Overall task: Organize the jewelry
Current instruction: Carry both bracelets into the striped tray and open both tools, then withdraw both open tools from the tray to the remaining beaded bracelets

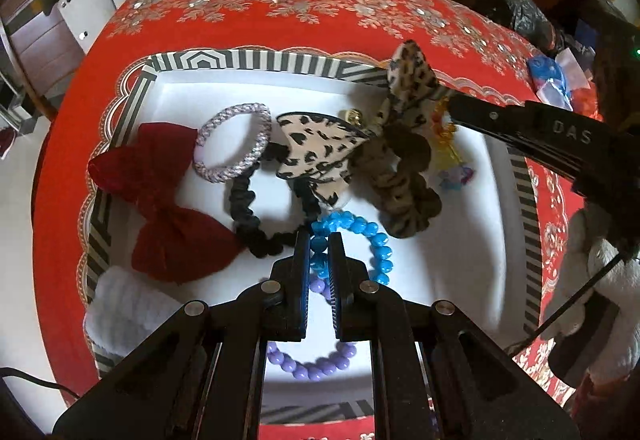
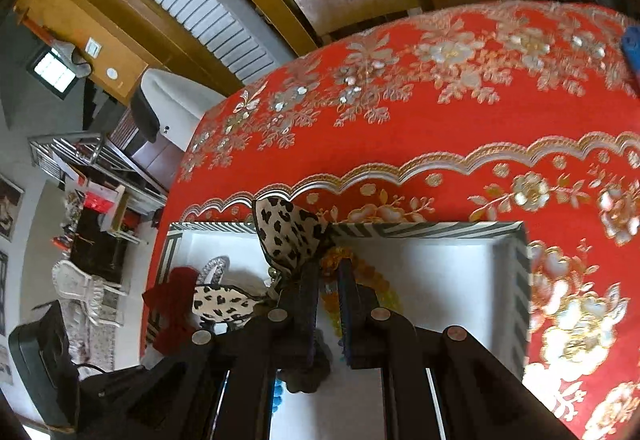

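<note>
A white box with a striped rim (image 1: 256,61) holds hair accessories and bracelets. My left gripper (image 1: 319,246) is shut on a blue bead bracelet (image 1: 374,236) near the box's front. A purple bead bracelet (image 1: 316,362) lies below it. My right gripper (image 2: 329,270) comes in from the right in the left wrist view (image 1: 448,108) and is shut on an orange-yellow bead bracelet (image 2: 370,276), seen dangling over the box (image 1: 446,144). A leopard scrunchie bow (image 1: 412,80) hangs beside the right fingers (image 2: 290,228).
In the box lie a red velvet bow (image 1: 168,200), a lilac braided tie (image 1: 234,148), a black scrunchie (image 1: 256,228), a leopard bow clip (image 1: 316,152), a brown leopard scrunchie (image 1: 400,192) and a white fluffy band (image 1: 124,312). Blue items (image 1: 550,80) lie on the red tablecloth (image 1: 280,8).
</note>
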A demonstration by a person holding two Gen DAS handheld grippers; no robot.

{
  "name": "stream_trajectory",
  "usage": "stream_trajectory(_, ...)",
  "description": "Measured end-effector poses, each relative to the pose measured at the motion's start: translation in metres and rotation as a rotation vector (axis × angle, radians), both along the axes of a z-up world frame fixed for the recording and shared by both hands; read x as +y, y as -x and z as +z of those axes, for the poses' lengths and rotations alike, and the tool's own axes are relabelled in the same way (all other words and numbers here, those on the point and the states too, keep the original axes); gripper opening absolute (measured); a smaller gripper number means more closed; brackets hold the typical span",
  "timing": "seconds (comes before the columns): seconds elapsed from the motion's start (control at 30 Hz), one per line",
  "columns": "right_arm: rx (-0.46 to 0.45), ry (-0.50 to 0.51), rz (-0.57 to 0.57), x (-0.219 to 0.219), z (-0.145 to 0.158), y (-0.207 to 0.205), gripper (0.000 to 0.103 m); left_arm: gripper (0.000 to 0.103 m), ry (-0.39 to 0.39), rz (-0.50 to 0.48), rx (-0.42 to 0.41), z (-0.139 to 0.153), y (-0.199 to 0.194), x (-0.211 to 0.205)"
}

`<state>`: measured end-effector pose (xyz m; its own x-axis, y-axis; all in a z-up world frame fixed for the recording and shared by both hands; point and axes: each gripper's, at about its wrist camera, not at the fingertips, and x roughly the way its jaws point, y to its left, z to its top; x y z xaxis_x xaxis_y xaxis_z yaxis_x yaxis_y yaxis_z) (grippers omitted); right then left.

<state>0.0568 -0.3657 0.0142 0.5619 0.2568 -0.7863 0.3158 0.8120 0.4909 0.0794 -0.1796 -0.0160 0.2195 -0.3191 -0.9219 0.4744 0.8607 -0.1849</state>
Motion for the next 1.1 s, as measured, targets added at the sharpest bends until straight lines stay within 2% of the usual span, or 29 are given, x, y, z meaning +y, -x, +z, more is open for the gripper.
stream_trajectory(0.07, -0.006, 0.000, -0.003, -0.002, 0.003, 0.008, 0.019, 0.007, 0.003, 0.003, -0.002, 0.001, -0.001, 0.000)
stream_trajectory(0.17, -0.011, 0.028, -0.010, -0.004, 0.014, 0.027, 0.022, 0.010, 0.006, 0.011, -0.015, 0.004, -0.001, -0.001)
stream_trajectory(0.2, -0.013, 0.030, -0.013, -0.004, 0.017, 0.032, 0.023, 0.017, 0.002, 0.008, -0.025, 0.006, 0.001, -0.001)
stream_trajectory(0.23, -0.020, 0.028, -0.015, -0.004, 0.021, 0.041, 0.025, 0.029, -0.002, 0.008, -0.031, 0.006, 0.001, -0.002)
stream_trajectory(0.3, -0.024, 0.026, -0.014, -0.001, 0.026, 0.055, 0.028, 0.039, 0.003, 0.010, -0.036, 0.008, 0.004, -0.001)
stream_trajectory(0.4, -0.029, 0.059, 0.014, 0.011, 0.036, 0.076, 0.028, 0.040, -0.011, 0.014, -0.052, 0.013, 0.011, 0.001)
stream_trajectory(0.47, -0.036, 0.080, 0.022, 0.020, 0.042, 0.092, 0.032, 0.041, -0.015, 0.015, -0.078, 0.019, 0.018, 0.004)
stream_trajectory(0.63, -0.052, 0.085, 0.018, 0.036, 0.049, 0.125, 0.037, 0.041, -0.041, 0.019, -0.134, 0.031, 0.037, 0.011)
stream_trajectory(1.1, -0.051, 0.128, 0.027, 0.064, 0.060, 0.176, 0.041, 0.041, -0.067, 0.033, -0.206, 0.049, 0.087, 0.030)
